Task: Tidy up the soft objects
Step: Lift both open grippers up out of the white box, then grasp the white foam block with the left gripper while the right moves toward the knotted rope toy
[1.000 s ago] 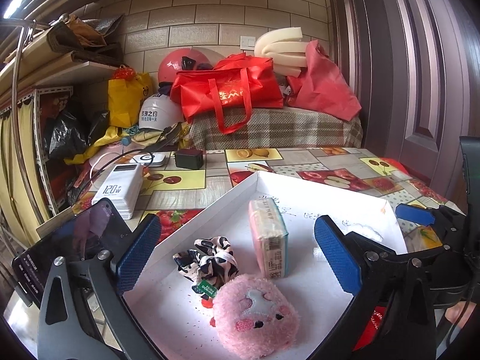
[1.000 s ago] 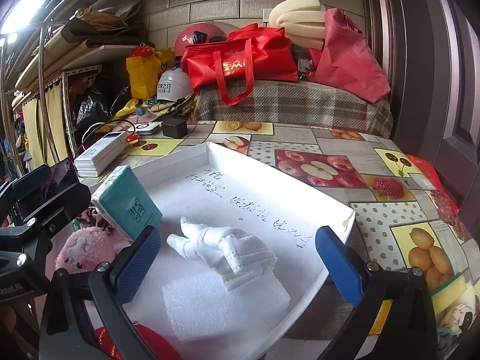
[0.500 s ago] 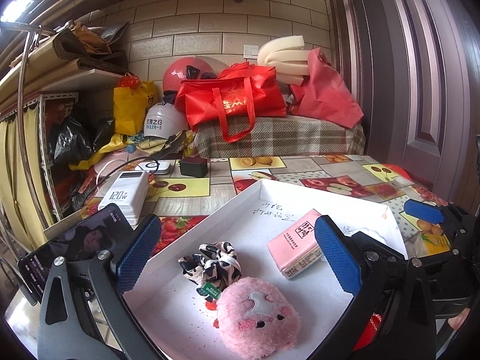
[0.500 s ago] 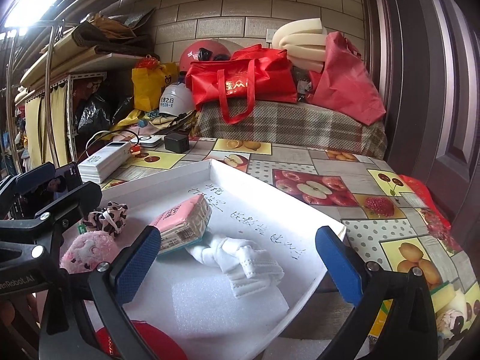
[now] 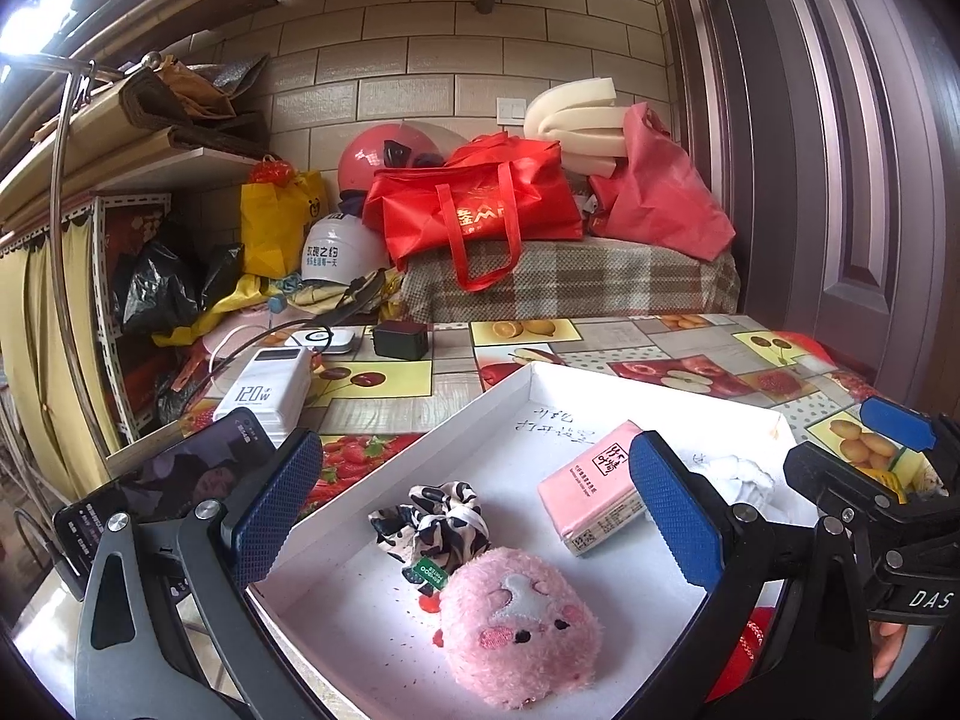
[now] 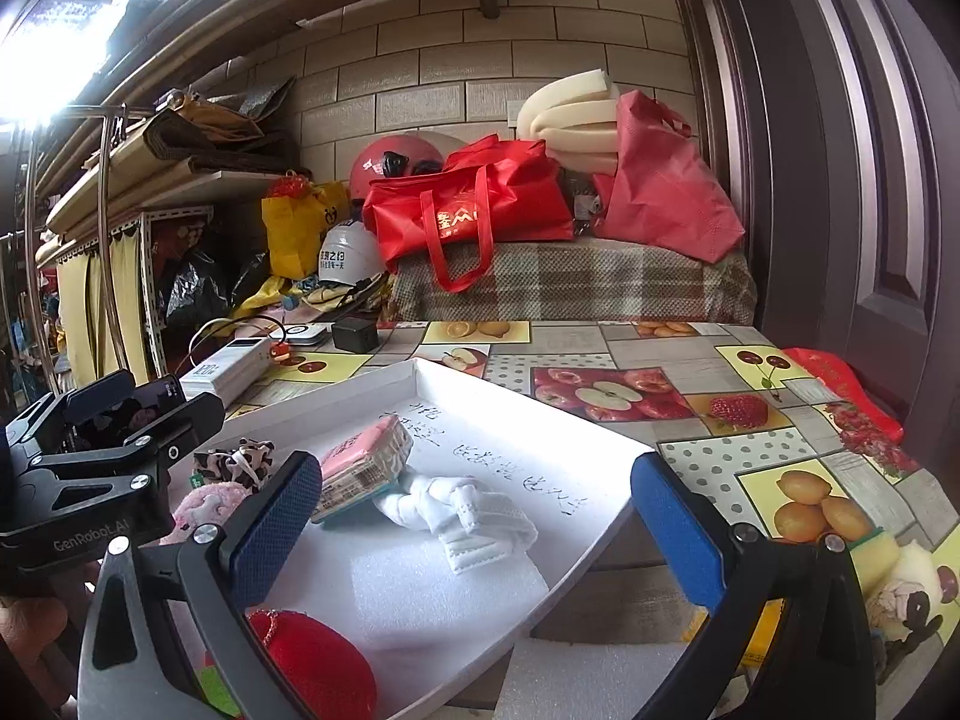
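Note:
A white tray (image 5: 528, 375) lies on the table. In it are a pink plush toy (image 5: 519, 618), a black-and-white scrunchie (image 5: 435, 519), a pink tissue pack (image 5: 591, 486) lying flat, and a white mask (image 6: 462, 510). The tissue pack (image 6: 363, 468) rests against the mask. A white foam block (image 6: 438, 594) and a red round object (image 6: 312, 666) sit at the tray's near end. My left gripper (image 5: 474, 534) is open and empty above the plush and scrunchie. My right gripper (image 6: 474, 534) is open and empty above the mask and foam.
A phone (image 5: 162, 486), a white power bank (image 5: 264, 390) and a black charger (image 5: 401, 339) lie left of and behind the tray. Red bags (image 5: 474, 216), helmets and foam are piled at the back. A small sheep toy (image 6: 906, 594) sits at the table's right edge.
The pink tissue pack, upright a second ago, has tipped over and now lies flat in the tray against the white mask. Both grippers have drawn back slightly and stay open.

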A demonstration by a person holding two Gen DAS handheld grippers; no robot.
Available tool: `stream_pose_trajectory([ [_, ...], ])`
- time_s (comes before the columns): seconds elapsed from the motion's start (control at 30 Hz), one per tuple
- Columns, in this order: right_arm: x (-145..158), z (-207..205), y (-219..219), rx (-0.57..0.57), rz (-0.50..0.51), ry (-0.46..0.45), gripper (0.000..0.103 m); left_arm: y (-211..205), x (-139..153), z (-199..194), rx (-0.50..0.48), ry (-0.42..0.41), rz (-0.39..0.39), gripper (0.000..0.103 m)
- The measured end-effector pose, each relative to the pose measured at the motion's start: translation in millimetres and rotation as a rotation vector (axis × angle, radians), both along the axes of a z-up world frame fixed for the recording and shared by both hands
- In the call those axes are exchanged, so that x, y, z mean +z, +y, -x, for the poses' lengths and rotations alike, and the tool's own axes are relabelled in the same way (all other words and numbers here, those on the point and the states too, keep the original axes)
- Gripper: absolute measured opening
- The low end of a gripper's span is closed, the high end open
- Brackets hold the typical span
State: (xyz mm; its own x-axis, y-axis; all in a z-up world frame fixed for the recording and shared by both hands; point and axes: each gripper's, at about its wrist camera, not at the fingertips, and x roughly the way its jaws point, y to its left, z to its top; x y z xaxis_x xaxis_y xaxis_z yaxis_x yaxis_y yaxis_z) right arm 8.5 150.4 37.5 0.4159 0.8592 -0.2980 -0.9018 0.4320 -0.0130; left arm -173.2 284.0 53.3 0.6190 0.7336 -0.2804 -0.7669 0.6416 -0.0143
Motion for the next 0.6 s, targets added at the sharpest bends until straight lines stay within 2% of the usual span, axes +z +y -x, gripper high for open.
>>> stream_pose_trajectory([
  [0.2, 0, 7, -20, 0.018, -0.017, -0.015, 0.103, -2, 0, 1, 0.003, 0.000, 0.003, 0.103],
  [0.37, -2, 12, -36, 0.061, 0.013, -0.024, 0.103, -11, -2, 3, -0.013, 0.003, 0.005, 0.103],
  [0.6, -5, -1, -71, 0.070, 0.048, 0.027, 0.103, -32, -2, 0, -0.065, 0.013, 0.006, 0.103],
])
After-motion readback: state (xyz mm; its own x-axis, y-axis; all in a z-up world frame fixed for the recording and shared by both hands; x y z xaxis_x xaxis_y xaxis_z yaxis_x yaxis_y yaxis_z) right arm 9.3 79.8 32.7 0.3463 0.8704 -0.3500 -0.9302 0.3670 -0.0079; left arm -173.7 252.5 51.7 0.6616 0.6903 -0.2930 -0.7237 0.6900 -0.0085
